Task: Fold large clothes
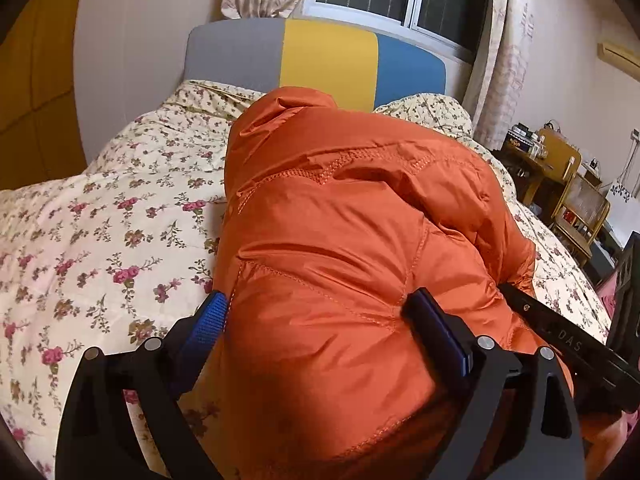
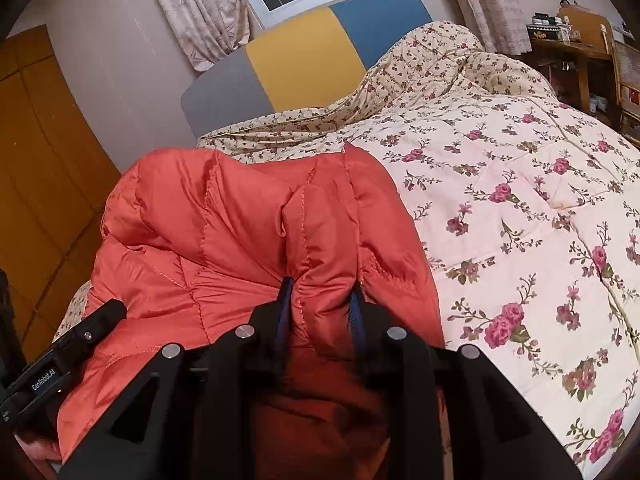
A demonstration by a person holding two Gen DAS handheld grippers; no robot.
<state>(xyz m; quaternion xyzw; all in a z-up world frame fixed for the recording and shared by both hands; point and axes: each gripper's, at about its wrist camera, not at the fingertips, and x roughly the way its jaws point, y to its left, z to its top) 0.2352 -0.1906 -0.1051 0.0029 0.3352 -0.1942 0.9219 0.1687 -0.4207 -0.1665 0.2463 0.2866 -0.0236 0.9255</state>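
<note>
Orange down jacket [image 1: 340, 240] bunched in heap on floral quilt [image 1: 100, 220], near foot of bed. Right gripper [image 2: 320, 300] pinches ridge of jacket fabric between narrow jaws. Left gripper [image 1: 316, 312] spread wide around puffy fold — pads not pressing. Tricolour headboard [image 1: 320, 60] behind.

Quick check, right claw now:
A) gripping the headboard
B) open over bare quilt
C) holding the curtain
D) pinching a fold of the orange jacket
D: in the right wrist view the right claw has its fingers pressed in on a puffed ridge of the jacket, which lies on the quilt.
</note>
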